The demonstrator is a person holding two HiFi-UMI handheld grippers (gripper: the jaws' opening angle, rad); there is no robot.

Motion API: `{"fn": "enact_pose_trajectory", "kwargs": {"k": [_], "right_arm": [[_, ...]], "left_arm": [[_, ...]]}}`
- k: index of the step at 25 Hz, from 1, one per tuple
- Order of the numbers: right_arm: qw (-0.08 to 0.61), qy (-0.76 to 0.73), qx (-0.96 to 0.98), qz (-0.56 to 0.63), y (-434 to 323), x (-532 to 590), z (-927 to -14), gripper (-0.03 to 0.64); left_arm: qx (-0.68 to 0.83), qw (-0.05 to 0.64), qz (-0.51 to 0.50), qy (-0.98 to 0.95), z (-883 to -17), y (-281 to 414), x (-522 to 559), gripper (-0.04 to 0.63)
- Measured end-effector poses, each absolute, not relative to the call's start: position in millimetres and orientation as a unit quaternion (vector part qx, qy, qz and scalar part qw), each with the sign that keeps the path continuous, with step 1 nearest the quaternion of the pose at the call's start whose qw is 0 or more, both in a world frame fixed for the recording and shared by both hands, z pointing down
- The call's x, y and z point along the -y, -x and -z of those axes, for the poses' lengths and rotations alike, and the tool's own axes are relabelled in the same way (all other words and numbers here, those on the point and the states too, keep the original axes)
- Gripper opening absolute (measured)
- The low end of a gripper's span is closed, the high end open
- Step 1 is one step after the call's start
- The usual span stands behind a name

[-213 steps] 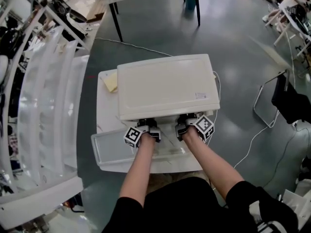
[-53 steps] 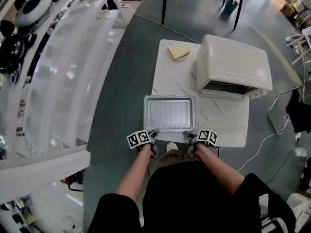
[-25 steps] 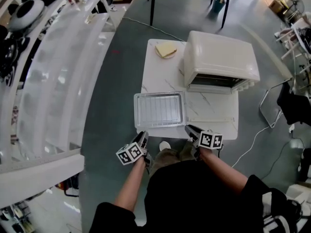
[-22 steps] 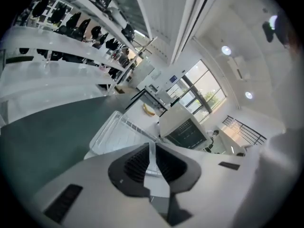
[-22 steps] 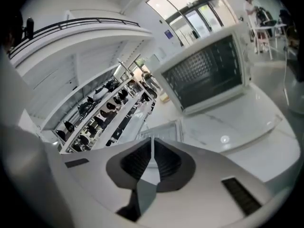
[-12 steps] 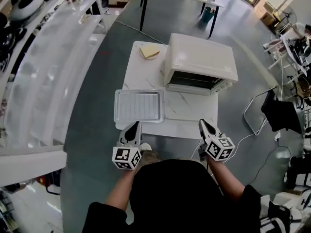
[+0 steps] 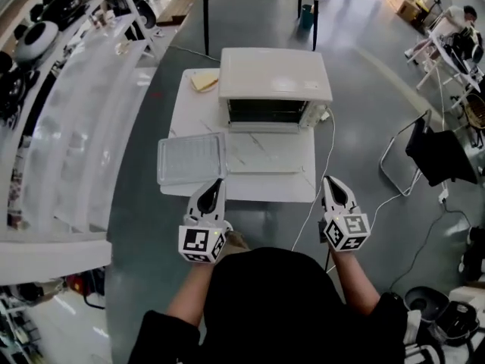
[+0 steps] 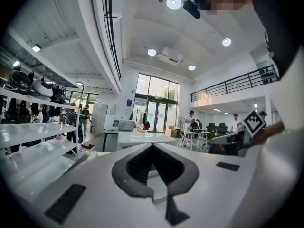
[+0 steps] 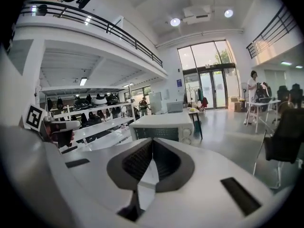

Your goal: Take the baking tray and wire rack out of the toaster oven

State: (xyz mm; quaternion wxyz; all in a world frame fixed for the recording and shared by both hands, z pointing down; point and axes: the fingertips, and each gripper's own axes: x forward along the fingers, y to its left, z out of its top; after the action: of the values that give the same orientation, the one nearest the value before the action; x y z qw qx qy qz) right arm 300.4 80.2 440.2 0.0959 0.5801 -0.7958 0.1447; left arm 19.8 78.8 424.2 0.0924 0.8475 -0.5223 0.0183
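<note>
Your left gripper (image 7: 216, 184) and right gripper (image 7: 330, 182) are pressed shut, empty; the baking tray (image 7: 191, 158) seems to overhang the table (image 7: 265, 187) edge, so a knock could tip it.

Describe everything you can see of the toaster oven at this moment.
The toaster oven is a cream-white box with rounded corners, standing upright at the far side of the small white table. Its door appears folded down flat toward the person, leaving the dark cavity open. Whether anything remains inside cannot be told. Knobs sit at the right end of its front. Only the table touches it.
</note>
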Motion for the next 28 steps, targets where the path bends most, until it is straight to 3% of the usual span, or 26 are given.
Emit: {"fn": "enact_pose_trajectory", "kwargs": {"k": [8,18,28], "right_arm": [[0.097,-0.565,0.815,-0.078,-378.2,-121.3,-416.2,0.026],[0.06,-0.566,0.82,-0.066,-386.7,-158.0,-391.1,0.025],[0.066,-0.576,0.812,-0.066,-371.5,-175.6,-399.5,0.025]], "left_arm": [[0.533,0.102,-0.01,-0.84,-443.0,-78.9,-129.3,0.02],[0.536,0.069,-0.034,-0.841,-422.0,-99.0,-158.7,0.02],[0.57,0.085,0.011,-0.817,-419.3,-58.5,-172.8,0.02]]}}
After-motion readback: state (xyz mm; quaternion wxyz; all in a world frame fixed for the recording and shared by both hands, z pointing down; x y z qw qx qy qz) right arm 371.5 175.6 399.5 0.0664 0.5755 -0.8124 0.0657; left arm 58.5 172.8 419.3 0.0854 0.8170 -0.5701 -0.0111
